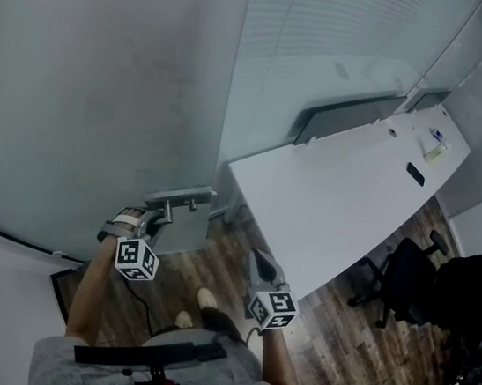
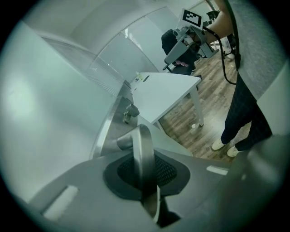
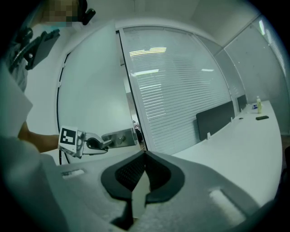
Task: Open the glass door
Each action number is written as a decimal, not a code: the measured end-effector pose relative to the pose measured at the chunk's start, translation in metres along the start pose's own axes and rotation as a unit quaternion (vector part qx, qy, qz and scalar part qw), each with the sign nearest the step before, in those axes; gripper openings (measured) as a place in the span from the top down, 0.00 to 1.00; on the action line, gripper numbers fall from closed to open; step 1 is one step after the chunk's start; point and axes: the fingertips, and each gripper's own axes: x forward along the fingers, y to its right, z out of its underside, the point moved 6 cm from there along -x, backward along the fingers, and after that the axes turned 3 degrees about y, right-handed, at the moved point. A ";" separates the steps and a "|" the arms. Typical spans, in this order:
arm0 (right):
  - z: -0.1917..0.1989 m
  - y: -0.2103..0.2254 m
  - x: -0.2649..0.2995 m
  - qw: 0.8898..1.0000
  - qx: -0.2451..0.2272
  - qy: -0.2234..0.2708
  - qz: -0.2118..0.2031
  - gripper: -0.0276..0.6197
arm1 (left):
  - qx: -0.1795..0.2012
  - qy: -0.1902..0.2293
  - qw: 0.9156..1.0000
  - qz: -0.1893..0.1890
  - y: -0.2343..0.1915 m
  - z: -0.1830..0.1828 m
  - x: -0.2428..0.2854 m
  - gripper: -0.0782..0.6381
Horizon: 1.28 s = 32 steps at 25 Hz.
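Note:
The glass door [image 1: 106, 79] fills the left of the head view, with a metal lock plate [image 1: 182, 197] at its edge. My left gripper [image 1: 156, 217] is shut on the door's lever handle [image 2: 141, 145], which runs between its jaws in the left gripper view [image 2: 144, 158]. The right gripper view shows that same gripper [image 3: 93, 143] at the plate [image 3: 118, 138] beside the door's edge. My right gripper [image 1: 259, 265] hangs free to the right of the door, over the floor. Its jaws [image 3: 145, 154] meet at the tips with nothing between them.
A long white desk [image 1: 346, 202] stands right of the door, with a dark screen [image 1: 350, 114] behind it and small items at its far end. A black office chair [image 1: 408, 273] sits beside it. A frosted glass wall with blinds [image 1: 335, 31] adjoins the door. Wood floor lies below.

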 end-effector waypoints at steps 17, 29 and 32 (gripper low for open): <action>0.022 -0.057 -0.092 0.996 0.003 0.041 0.079 0.95 | 0.038 0.043 0.998 0.021 0.041 -0.021 -0.032 0.85; 0.041 -0.077 -0.152 0.991 0.009 0.051 0.126 0.95 | 0.061 0.066 0.995 0.032 0.069 -0.029 -0.056 0.85; 0.043 -0.079 -0.165 0.989 0.011 0.052 0.135 0.95 | 0.065 0.070 0.995 0.033 0.073 -0.032 -0.062 0.85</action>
